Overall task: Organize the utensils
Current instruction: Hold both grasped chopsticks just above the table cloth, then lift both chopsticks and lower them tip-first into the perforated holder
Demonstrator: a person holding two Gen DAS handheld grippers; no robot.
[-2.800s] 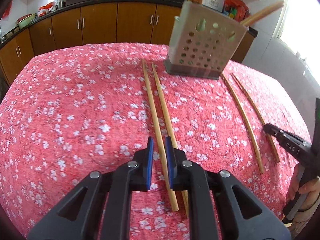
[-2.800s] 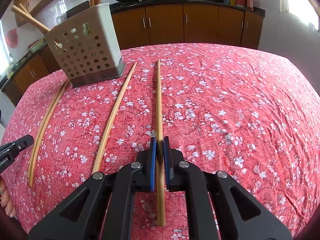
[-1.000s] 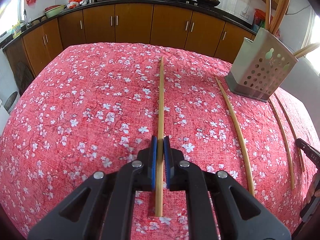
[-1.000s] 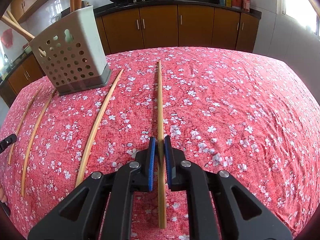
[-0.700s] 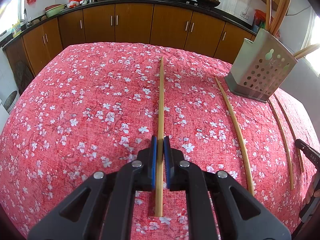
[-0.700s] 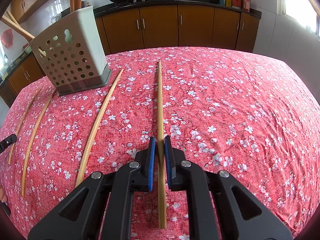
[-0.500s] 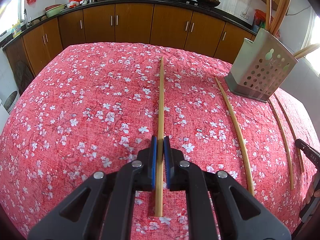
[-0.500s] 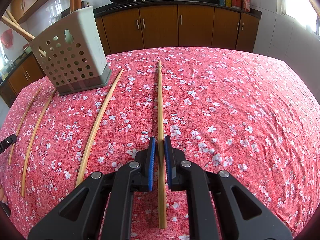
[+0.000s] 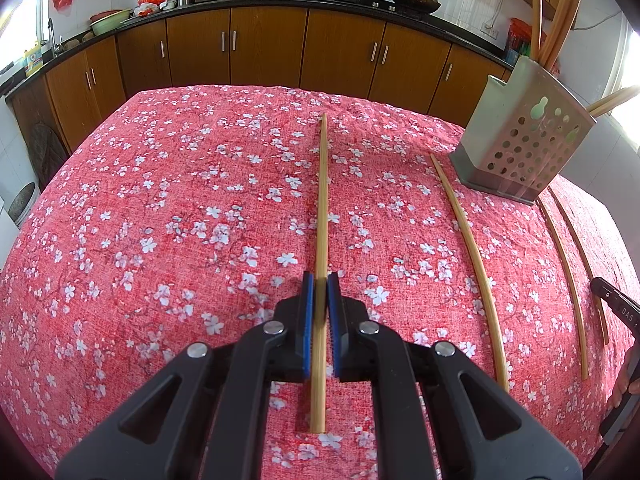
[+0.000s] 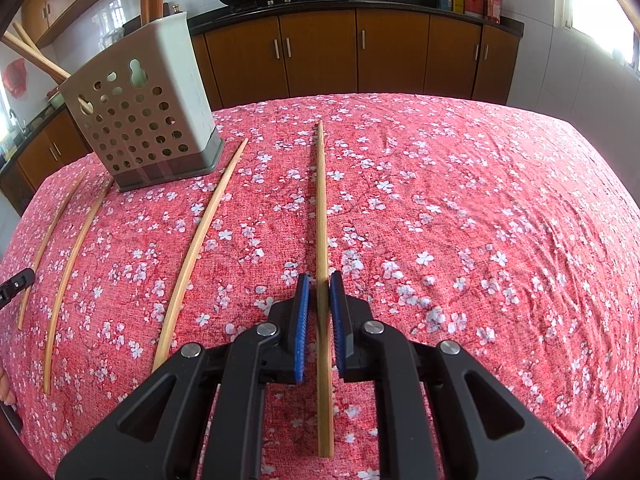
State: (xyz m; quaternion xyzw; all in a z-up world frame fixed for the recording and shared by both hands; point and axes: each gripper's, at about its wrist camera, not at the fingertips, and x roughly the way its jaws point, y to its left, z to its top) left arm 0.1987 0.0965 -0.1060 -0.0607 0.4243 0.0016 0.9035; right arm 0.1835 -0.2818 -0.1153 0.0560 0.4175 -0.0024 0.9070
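Counter (image 9: 140, 208): covered in a red flowered cloth; carries everything listed.
Holder (image 10: 148, 120): grey, perforated, upright at the far side; a few chopsticks already stand in it.
Loose chopsticks (image 10: 200, 248): three lie flat on the cloth, apart from either claw. Judged about midway: five sticks are not yet in the holder.
Left claw (image 9: 320, 312): clenched on a chopstick (image 9: 322, 208) pointing away.
Right claw (image 10: 319, 312): pads close around another chopstick (image 10: 321, 208); grip looks slightly looser.
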